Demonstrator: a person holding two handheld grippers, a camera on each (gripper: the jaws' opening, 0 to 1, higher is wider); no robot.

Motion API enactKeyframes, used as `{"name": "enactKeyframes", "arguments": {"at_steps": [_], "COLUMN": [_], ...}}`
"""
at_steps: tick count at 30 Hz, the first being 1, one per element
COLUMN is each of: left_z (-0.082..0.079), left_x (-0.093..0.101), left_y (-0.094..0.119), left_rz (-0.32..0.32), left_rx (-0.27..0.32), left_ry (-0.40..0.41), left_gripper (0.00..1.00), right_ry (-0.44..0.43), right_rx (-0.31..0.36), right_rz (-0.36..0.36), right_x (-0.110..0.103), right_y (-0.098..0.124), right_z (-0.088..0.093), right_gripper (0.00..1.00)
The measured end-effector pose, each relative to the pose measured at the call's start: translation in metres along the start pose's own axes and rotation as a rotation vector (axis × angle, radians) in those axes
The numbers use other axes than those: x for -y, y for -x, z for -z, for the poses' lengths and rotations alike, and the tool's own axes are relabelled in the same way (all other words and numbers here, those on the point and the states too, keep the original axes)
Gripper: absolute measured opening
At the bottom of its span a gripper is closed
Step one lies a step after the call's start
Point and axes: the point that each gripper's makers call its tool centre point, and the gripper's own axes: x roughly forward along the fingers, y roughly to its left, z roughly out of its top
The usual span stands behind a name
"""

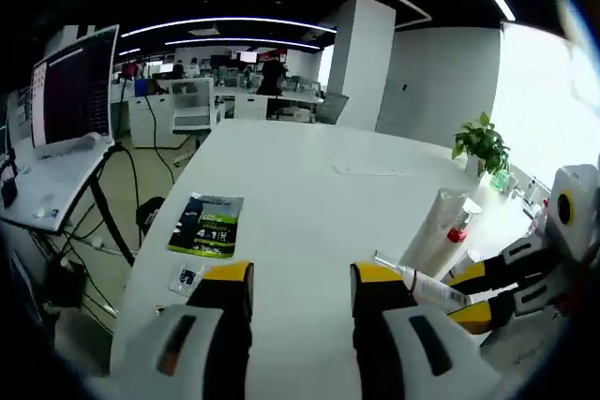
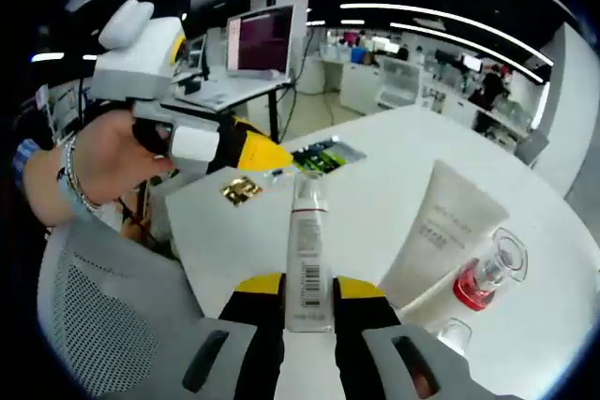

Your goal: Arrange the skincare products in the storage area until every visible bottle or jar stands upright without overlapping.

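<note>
Pinching a slim barcoded tube (image 2: 307, 264), right gripper (image 2: 308, 299) beside the white tube (image 2: 441, 231); left gripper (image 1: 302, 289) open, empty.

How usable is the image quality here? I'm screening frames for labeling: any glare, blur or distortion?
Left gripper view: window glare washes out the right side near the potted plant; fisheye bends the white table edges; the lying tubes are soft. Right gripper view: evenly lit, the barcode on the slim tube in the right gripper reads sharp; the person's hand and rim areas are stretched.
</note>
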Motion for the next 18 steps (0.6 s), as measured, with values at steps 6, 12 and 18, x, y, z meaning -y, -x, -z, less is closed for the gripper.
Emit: {"name": "enactKeyframes", "arguments": {"at_steps": [6, 12, 18], "left_z": [-0.002, -0.013, -0.014], "left_x": [0.022, 0.071, 0.101], "left_y": [-0.003, 0.003, 0.013], "left_rz": [0.144, 0.431, 0.628], "left_rx": [0.021, 0.054, 0.036], "left_ry": [0.097, 0.208, 0.255], "left_gripper": [0.38, 0.38, 0.37], "right_ry": [-0.096, -0.168, -0.269], "right_rx": [0.107, 0.196, 0.281], "right_rz": [0.014, -0.046, -0.214], "right_x": [0.016, 0.013, -0.005], "right_y": [0.002, 0.009, 0.015], "right_z": [-0.017, -0.031, -0.047], "right_gripper": [0.13, 0.13, 0.13]}}
